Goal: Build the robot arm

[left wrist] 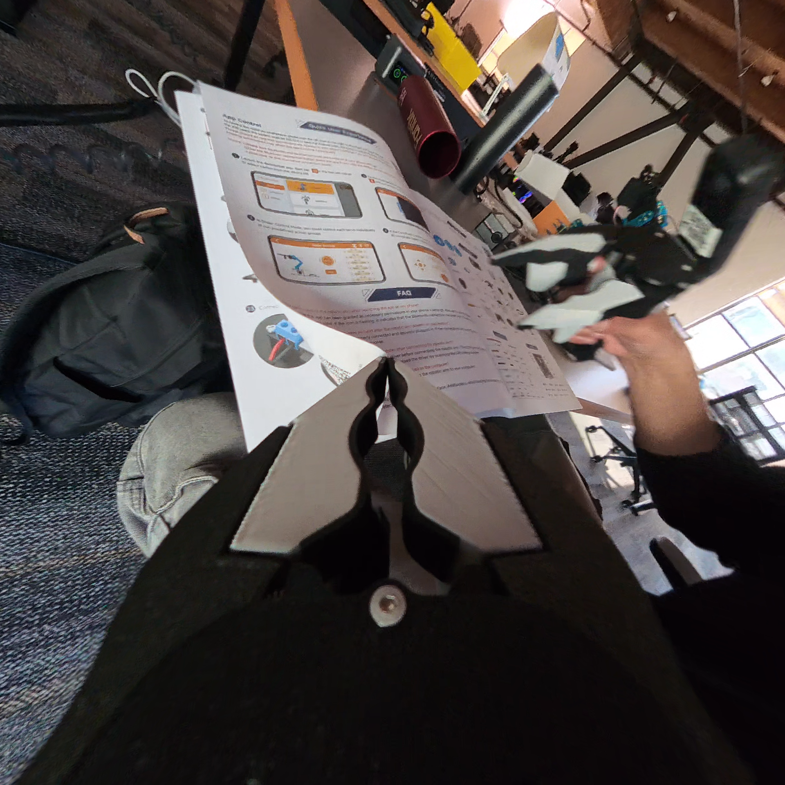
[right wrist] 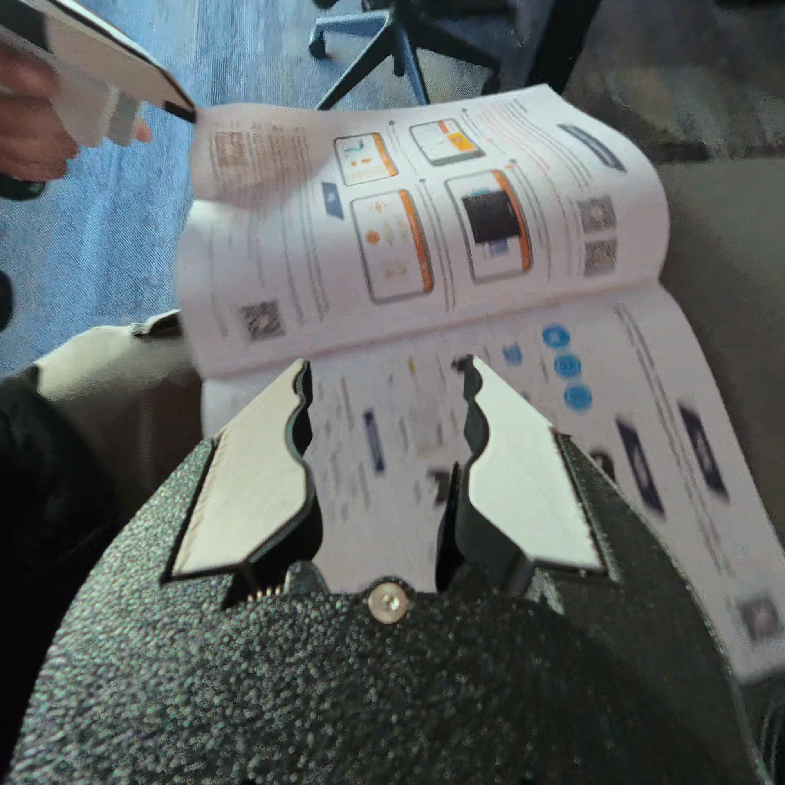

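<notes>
A white printed booklet [left wrist: 501, 340] lies open on a grey table [left wrist: 361, 97]. My left gripper [left wrist: 385, 361] is shut on the lower corner of one page [left wrist: 323, 263], which is lifted and curls over. In the right wrist view this gripper [right wrist: 187, 114] pinches the same page [right wrist: 424, 204] at its far left corner. My right gripper [right wrist: 386, 365] is open and empty, just above the flat page of the booklet [right wrist: 573, 424] below the fold. It also shows in the left wrist view [left wrist: 507, 292], held by a hand over the booklet's right side.
A dark red tube [left wrist: 429, 127] and a black cylinder [left wrist: 505, 131] lie on the table behind the booklet. A black backpack [left wrist: 106, 331] sits on the carpet beside a person's knee [left wrist: 178, 458]. An office chair base [right wrist: 382, 46] stands beyond the table.
</notes>
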